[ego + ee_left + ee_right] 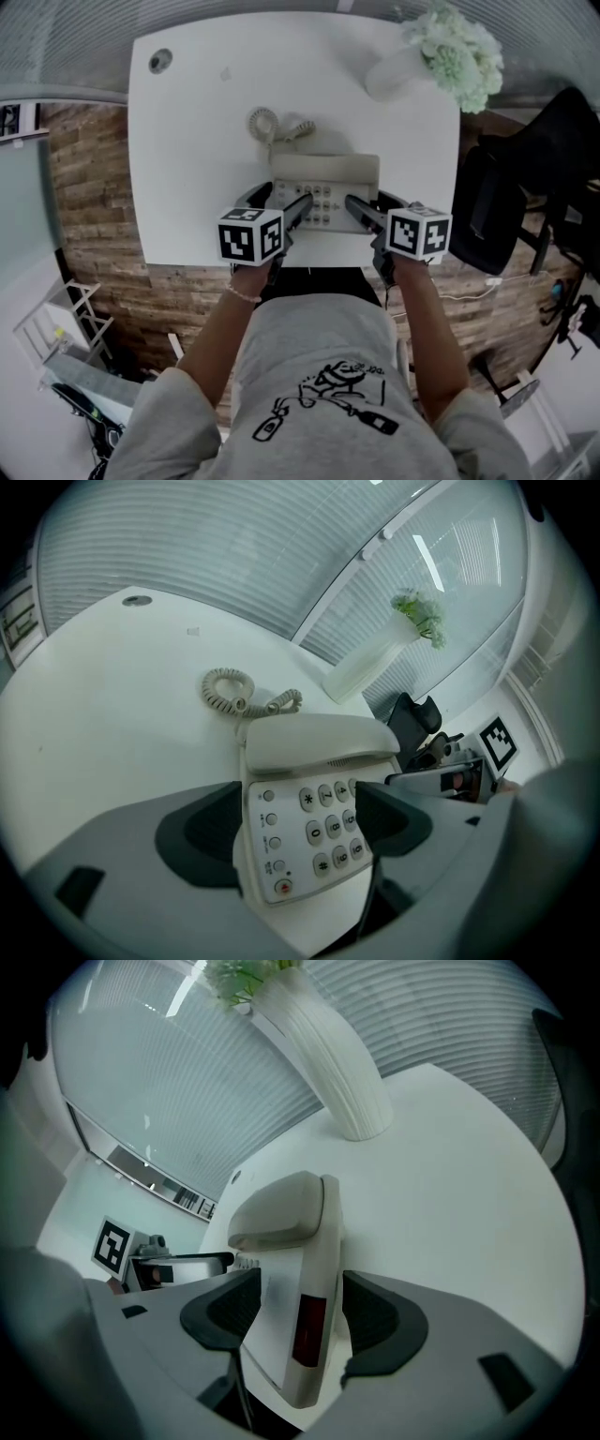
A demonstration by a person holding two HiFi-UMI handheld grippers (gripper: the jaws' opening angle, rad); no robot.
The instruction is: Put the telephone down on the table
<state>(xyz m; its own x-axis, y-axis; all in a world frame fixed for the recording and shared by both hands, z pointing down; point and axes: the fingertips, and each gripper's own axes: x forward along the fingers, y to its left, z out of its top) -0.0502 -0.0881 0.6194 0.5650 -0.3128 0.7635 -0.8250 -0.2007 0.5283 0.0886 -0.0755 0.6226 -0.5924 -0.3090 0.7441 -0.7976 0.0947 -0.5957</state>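
The telephone [323, 183] is cream, with a handset [319, 741] across its top and round gray keys [328, 827] below. The keys "*", "0", "#", "8" and "9" can be read. The tiny words by the side buttons are too small to read. One small button [282, 887] is red, and a dark red strip [309, 1327] shows on its side.

The telephone is at the near edge of the white table [197, 141]. Whether it rests on the table cannot be told.

The left gripper [281, 199] pinches its left part. The right gripper [378, 202] pinches its right edge.

A curly cord [272, 125] lies at 11 o'clock from the telephone. A white vase [394, 70] of pale flowers [459, 52] stands at 1 o'clock.
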